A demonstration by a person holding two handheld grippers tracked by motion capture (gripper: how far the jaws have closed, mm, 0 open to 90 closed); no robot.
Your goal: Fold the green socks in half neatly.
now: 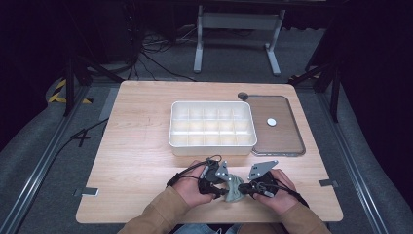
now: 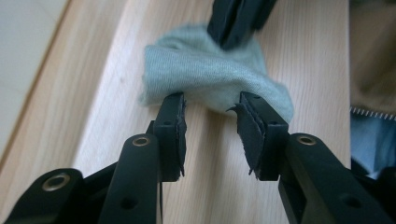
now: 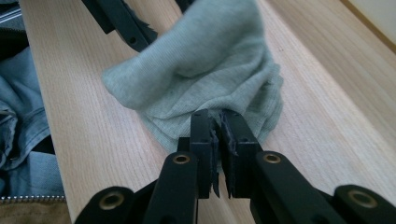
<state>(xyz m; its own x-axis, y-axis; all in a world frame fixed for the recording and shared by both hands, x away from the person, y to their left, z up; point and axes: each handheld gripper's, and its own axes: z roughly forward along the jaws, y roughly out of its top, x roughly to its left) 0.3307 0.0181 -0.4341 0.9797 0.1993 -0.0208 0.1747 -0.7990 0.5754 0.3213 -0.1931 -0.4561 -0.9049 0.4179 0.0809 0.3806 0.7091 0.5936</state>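
Overhead, the grey-green cloth lies bunched on the wooden table, nearer the person than the white divided tray, between both grippers. Left gripper: jaws wide apart, tips at the cloth's edge. Right gripper: jaws pinched onto the cloth's folded edge

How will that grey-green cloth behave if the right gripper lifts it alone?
Likely floppy: the cloth lies bunched in soft folds and should drape from the pinch. Probably light, being thin knit. Unlikely to slip, since the right gripper is closed on a folded edge; the left gripper is open at its near edge.
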